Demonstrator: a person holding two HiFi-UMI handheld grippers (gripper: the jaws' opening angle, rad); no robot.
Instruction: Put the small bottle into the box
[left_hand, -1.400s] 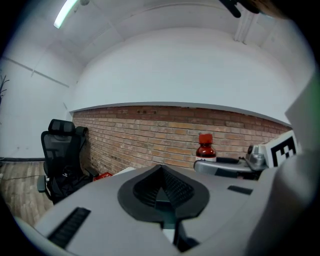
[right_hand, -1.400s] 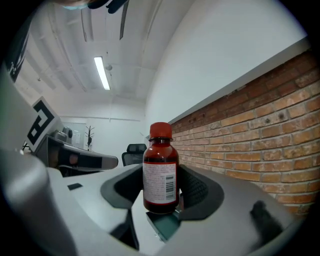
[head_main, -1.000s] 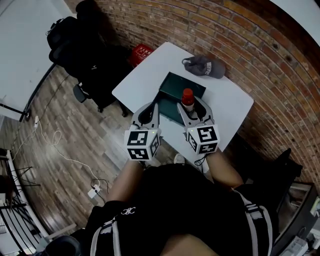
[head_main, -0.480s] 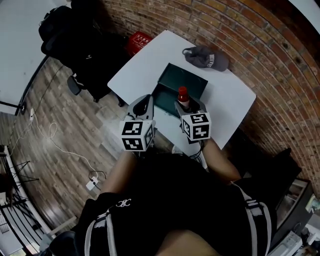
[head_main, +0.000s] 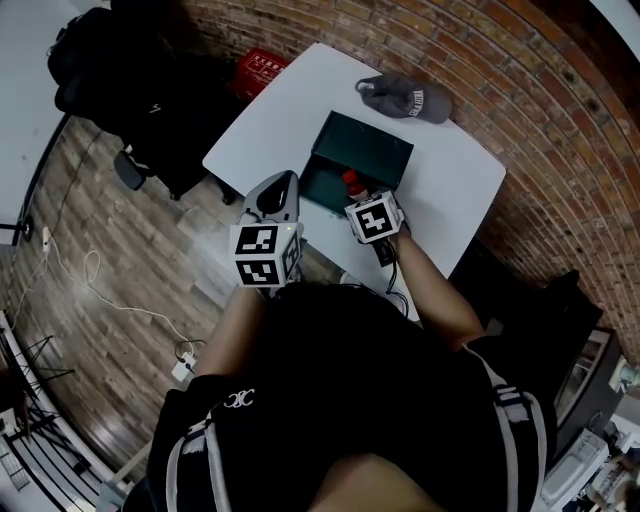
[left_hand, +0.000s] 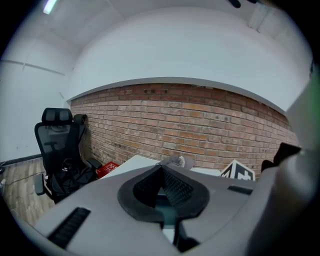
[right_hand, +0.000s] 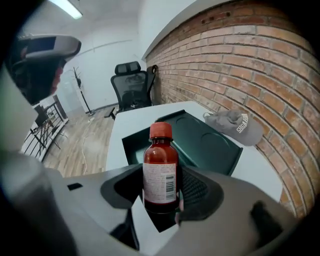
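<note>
1. Box (head_main: 372, 150): dark green, open, lying on the white table (head_main: 285, 110); it is the reference for all entries below.
2. Small bottle (head_main: 350, 181): its red cap shows at the box's near edge, between the jaws of the right gripper (head_main: 358, 196), whose marker cube sits just nearer than the box.
3. Left gripper (head_main: 283, 186): just left of the box's near corner, jaw tips together.
4. Grey cap (head_main: 405, 98): on the table beyond the box, apart from it.
5. Red container (head_main: 262, 70): on the floor, left of the box and beyond it, by the brick wall (head_main: 520, 90).
6. Black office chair (head_main: 130, 95): well left of the box, on the wooden floor (head_main: 110, 230).
7. Person (head_main: 340, 400): dark clothing, on the near side of the box.
</note>
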